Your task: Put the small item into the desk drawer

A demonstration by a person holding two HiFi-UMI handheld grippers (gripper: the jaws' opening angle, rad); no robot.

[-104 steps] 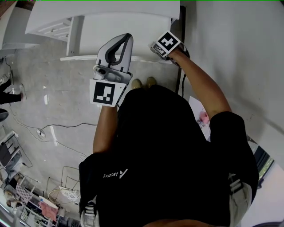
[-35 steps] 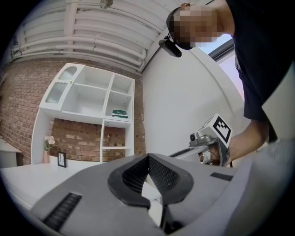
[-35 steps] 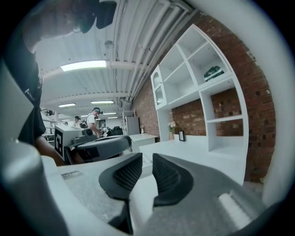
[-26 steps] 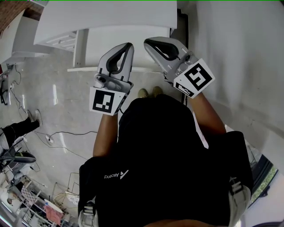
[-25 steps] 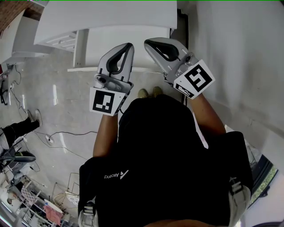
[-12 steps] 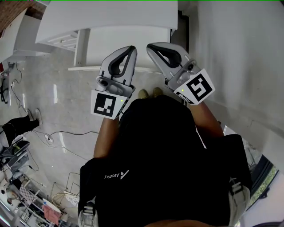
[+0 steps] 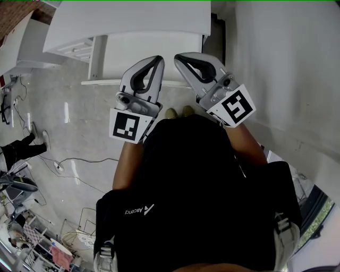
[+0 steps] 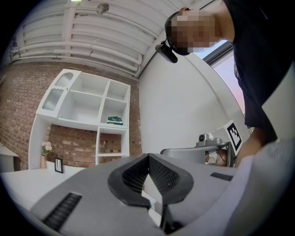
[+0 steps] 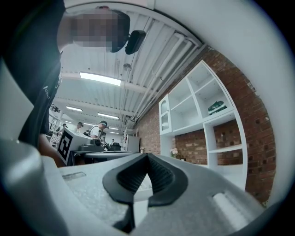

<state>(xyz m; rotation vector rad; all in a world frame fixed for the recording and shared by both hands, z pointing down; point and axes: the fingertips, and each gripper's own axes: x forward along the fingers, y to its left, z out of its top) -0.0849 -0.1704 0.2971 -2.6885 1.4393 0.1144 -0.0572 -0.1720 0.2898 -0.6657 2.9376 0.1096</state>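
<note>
Both grippers are held up side by side in front of the person's chest, pointing at a white desk. My left gripper is shut with nothing between its jaws, and the left gripper view shows the same. My right gripper is also shut and empty, its jaws meeting in the right gripper view. Below the desk top a flat white front panel shows; I cannot tell whether it is the drawer. No small item is in view.
A white wall runs close along the right. Cables lie on the grey floor at the left. A white shelf unit stands against a brick wall. The person's shoes are near the desk's foot.
About four seconds ago the right gripper was at the desk's front edge; it has come back beside the left one. Over the last second both grippers barely moved.
</note>
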